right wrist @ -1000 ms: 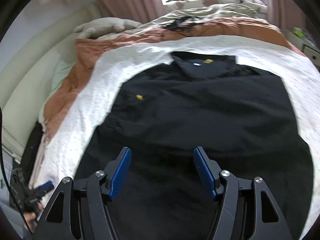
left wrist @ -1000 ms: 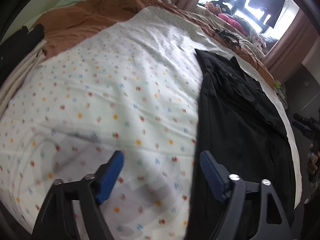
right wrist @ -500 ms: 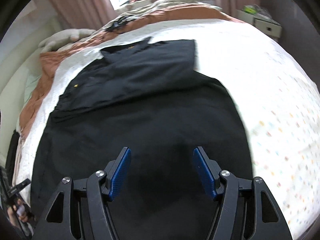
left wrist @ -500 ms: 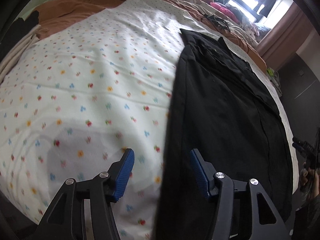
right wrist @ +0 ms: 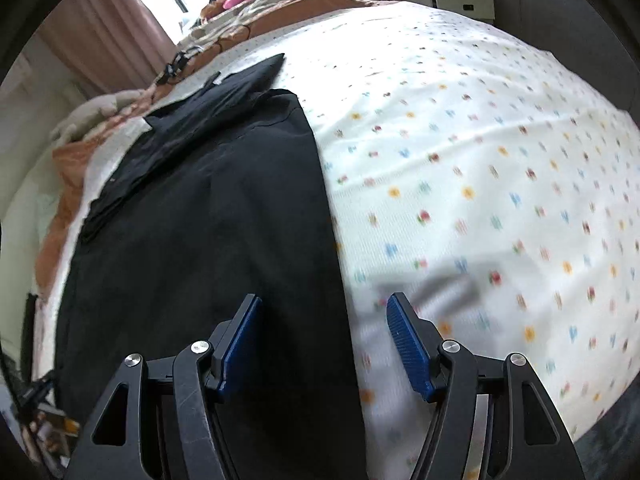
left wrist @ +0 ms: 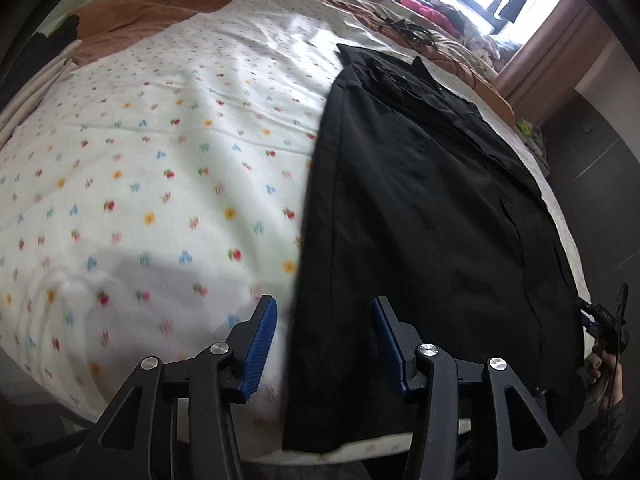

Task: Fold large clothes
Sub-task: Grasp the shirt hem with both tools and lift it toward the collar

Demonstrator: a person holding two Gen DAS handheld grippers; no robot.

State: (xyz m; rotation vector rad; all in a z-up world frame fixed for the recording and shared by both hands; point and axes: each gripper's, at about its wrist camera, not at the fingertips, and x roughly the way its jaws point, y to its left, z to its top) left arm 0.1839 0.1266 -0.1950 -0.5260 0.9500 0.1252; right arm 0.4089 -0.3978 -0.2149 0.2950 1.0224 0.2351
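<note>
**Black shirt, laid flat for folding**

Black shirt (left wrist: pixel 420 216) — spread on the flowered blanket (left wrist: pixel 160 160), collar far. Left gripper (left wrist: pixel 324 344) and right gripper (right wrist: pixel 324 344) — both wide open, empty, each straddling a side hem, likely to pinch corners.

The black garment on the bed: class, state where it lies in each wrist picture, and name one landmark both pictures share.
Left wrist view: the black garment fills the centre-right, its left edge running down between the open fingers of the left gripper.
Right wrist view: the black garment fills the centre-left, its right edge between the open fingers of the right gripper.
Shared landmark: the flower-print bedsheet.
</note>
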